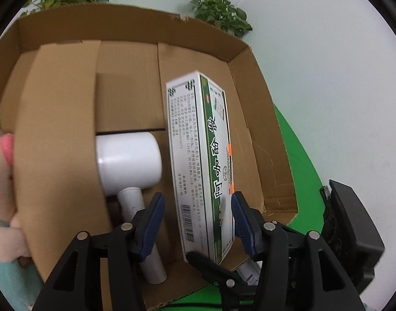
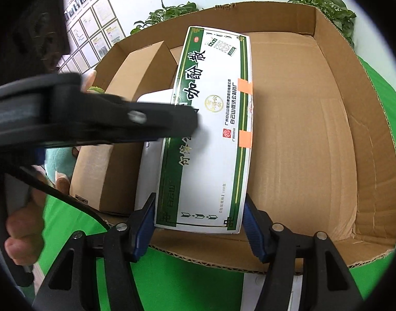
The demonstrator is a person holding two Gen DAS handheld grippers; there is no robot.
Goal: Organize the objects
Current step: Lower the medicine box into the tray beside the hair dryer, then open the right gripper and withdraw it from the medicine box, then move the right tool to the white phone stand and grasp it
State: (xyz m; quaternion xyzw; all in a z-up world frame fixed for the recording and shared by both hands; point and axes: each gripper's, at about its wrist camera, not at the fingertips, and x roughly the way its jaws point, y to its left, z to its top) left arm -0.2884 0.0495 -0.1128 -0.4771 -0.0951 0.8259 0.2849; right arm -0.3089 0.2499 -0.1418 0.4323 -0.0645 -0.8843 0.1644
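Note:
A white and green medicine box (image 1: pixel 198 160) stands on edge inside a large open cardboard box (image 1: pixel 260 134). My left gripper (image 1: pixel 198 223) is open, its blue pads on either side of the medicine box with a clear gap on the left. My right gripper (image 2: pixel 199 223) is shut on the medicine box (image 2: pixel 210 134) at its near end. A white hair dryer (image 1: pixel 130 165) lies inside the cardboard box (image 2: pixel 314 129), left of the medicine box. The left gripper's black arm (image 2: pixel 94 119) crosses the right wrist view.
A smaller brown carton (image 1: pixel 58 140) stands at the left inside the big box. A pink plush toy (image 1: pixel 3 186) is outside at the far left. The boxes sit on a green cloth (image 2: pixel 192 280). Potted plants (image 1: pixel 218 10) stand behind.

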